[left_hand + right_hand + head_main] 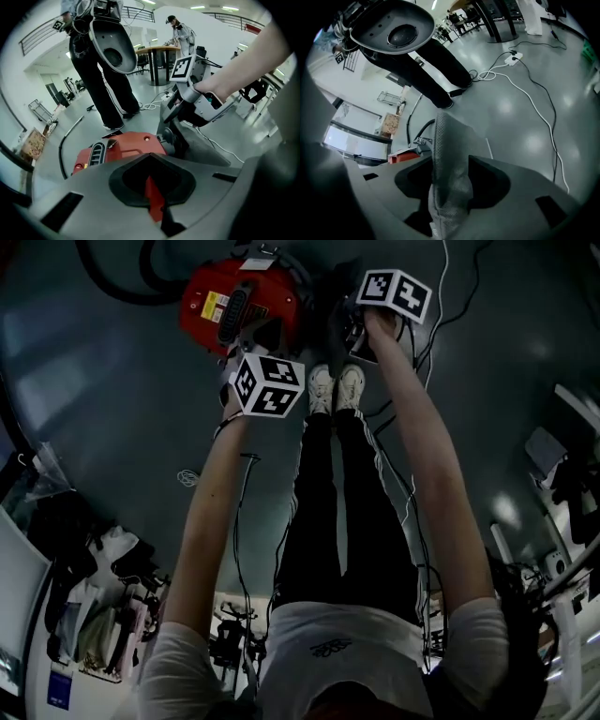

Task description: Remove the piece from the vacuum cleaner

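Observation:
The red vacuum cleaner [239,306] lies on the grey floor ahead of my feet. My left gripper [247,341] is at its near edge, shut on a thin red part of its body [153,199]; the red shell [123,149] stretches beyond the jaws. A dark grey fabric bag [449,159] is the piece, and my right gripper [350,330] is shut on it just right of the cleaner. The bag [199,143] stands up from the jaws, next to the cleaner's right side. Whether the bag still touches the cleaner is hidden.
A black hose [122,282] curls left of the cleaner. A white cable [532,101] runs to a power strip [513,57] on the floor. My shoes [335,388] are just behind the grippers. Another person's legs [101,89] stand beyond the cleaner, with a round table [159,49] farther back.

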`<state>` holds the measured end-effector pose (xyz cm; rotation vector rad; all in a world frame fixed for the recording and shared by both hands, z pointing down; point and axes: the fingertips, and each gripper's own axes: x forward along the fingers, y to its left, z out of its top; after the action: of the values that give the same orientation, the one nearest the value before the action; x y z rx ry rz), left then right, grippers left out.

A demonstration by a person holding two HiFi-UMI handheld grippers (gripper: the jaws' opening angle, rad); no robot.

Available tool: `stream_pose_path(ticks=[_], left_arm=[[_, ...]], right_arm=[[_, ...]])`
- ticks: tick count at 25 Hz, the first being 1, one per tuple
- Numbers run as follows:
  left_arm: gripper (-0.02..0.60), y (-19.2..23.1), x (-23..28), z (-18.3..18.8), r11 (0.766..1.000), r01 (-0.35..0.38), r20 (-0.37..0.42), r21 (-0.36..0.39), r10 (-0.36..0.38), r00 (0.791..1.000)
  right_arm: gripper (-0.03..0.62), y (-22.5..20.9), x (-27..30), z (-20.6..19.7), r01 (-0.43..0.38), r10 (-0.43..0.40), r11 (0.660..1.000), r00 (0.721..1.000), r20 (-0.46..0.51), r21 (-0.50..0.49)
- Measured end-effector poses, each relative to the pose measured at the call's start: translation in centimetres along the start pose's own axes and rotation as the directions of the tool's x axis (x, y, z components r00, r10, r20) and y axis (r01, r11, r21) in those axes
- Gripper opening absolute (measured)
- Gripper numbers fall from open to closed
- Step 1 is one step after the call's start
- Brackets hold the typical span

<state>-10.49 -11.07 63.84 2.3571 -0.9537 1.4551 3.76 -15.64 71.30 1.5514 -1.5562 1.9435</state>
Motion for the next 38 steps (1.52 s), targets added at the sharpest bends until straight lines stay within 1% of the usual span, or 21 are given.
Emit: stream_pose_path(ticks=[1, 2, 4, 7, 9, 12, 16, 17, 22, 24, 26, 28, 29, 30, 31, 32, 33, 34, 35, 36, 38], left_arm=[[0.003, 0.0, 0.0, 0.0, 1.000, -0.003, -0.020, 0.023, 0.004, 1.000], [0.003, 0.0, 0.0, 0.0, 0.999, -0.005, -0.044, 0.044, 0.007, 0.999], [0.003, -0.1, 0.1, -0.1, 0.997, 0.000, -0.087, 0.076, 0.006, 0.996], [0.003, -0.2, 0.2, -0.1, 0.995, 0.015, -0.117, 0.096, -0.004, 0.993], [0.003, -0.1, 0.2, -0.1, 0.994, 0.018, -0.124, 0.105, -0.005, 0.992], [0.003, 0.0, 0.3, -0.2, 0.993, 0.023, -0.134, 0.113, -0.008, 0.991], [0.003, -0.2, 0.4, -0.1, 0.993, 0.033, -0.152, 0.110, -0.016, 0.988], [0.003, -0.2, 0.4, -0.1, 0.993, 0.035, -0.156, 0.112, -0.017, 0.988], [0.003, -0.1, 0.3, 0.0, 0.992, 0.043, -0.171, 0.118, -0.023, 0.985], [0.003, -0.1, 0.3, -0.1, 0.992, 0.047, -0.179, 0.121, -0.025, 0.983], [0.003, -0.2, 0.3, -0.2, 0.991, 0.052, -0.182, 0.124, -0.028, 0.983], [0.003, -0.2, 0.4, -0.2, 0.991, 0.056, -0.181, 0.123, -0.033, 0.983], [0.003, -0.2, 0.5, -0.2, 0.991, 0.059, -0.181, 0.121, -0.037, 0.983], [0.003, -0.2, 0.5, -0.2, 0.991, 0.063, -0.182, 0.120, -0.041, 0.982], [0.003, -0.2, 0.5, -0.2, 0.990, 0.067, -0.183, 0.121, -0.044, 0.982], [0.003, -0.2, 0.5, -0.2, 0.990, 0.070, -0.181, 0.124, -0.047, 0.982], [0.003, -0.2, 0.6, -0.2, 0.990, 0.072, -0.177, 0.125, -0.049, 0.983], [0.003, -0.1, 0.6, -0.2, 0.990, 0.072, -0.174, 0.124, -0.050, 0.983], [0.003, 0.0, 0.6, -0.2, 0.990, 0.073, -0.173, 0.121, -0.051, 0.984], [0.003, 0.0, 0.5, -0.3, 0.990, 0.074, -0.175, 0.119, -0.052, 0.983], [0.003, 0.0, 0.6, -0.3, 0.990, 0.077, -0.176, 0.122, -0.055, 0.983]], right_arm=[[0.204, -0.1, 0.2, -0.2, 0.009, -0.009, 1.000, 1.000, -0.014, -0.008], [0.132, -0.1, 0.3, -0.5, 0.013, -0.013, 1.000, 1.000, -0.027, -0.022], [0.029, 0.0, 0.4, -0.8, 0.015, -0.018, 0.998, 0.999, -0.045, -0.060], [0.023, -0.5, 0.1, -1.1, 0.020, -0.028, 0.990, 0.998, -0.056, -0.137], [0.023, -1.0, -0.1, -1.2, 0.013, -0.024, 0.988, 0.998, -0.066, -0.156], [0.023, -2.0, -0.4, -1.6, -0.006, -0.006, 0.989, 0.997, -0.076, -0.150], [0.023, -2.3, -0.9, -1.9, -0.004, -0.011, 0.971, 0.998, -0.062, -0.238], [0.023, -2.4, -1.1, -2.0, -0.006, -0.008, 0.970, 0.998, -0.057, -0.244], [0.023, -2.8, -1.6, -2.7, -0.054, 0.046, 0.983, 0.998, -0.049, -0.174], [0.023, -2.9, -1.8, -3.2, -0.073, 0.070, 0.990, 0.997, -0.028, -0.121], [0.023, -3.2, -2.0, -3.5, -0.102, 0.103, 0.995, 0.995, 0.010, -0.012], [0.023, -3.7, -2.2, -3.7, -0.149, 0.143, 0.981, 0.988, 0.054, 0.125], [0.023, -4.0, -2.3, -3.8, -0.167, 0.158, 0.972, 0.985, 0.069, 0.166], [0.023, -4.2, -2.4, -3.9, -0.174, 0.164, 0.971, 0.984, 0.072, 0.165], [0.023, -4.2, -2.5, -4.0, -0.164, 0.158, 0.980, 0.985, 0.062, 0.115], [0.023, -4.0, -2.6, -3.9, -0.139, 0.137, 0.990, 0.990, 0.041, 0.026], [0.023, -3.8, -2.6, -3.8, -0.107, 0.109, 0.992, 0.994, 0.019, -0.073], [0.023, -3.6, -2.5, -3.7, -0.082, 0.084, 0.985, 0.996, 0.005, -0.151], [0.023, -3.4, -2.5, -3.7, -0.073, 0.075, 0.981, 0.997, 0.002, -0.180], [0.023, -3.5, -2.5, -3.8, -0.079, 0.082, 0.985, 0.997, 0.011, -0.152], [0.023, -3.9, -2.6, -4.2, -0.114, 0.113, 0.993, 0.992, 0.059, 0.008]])
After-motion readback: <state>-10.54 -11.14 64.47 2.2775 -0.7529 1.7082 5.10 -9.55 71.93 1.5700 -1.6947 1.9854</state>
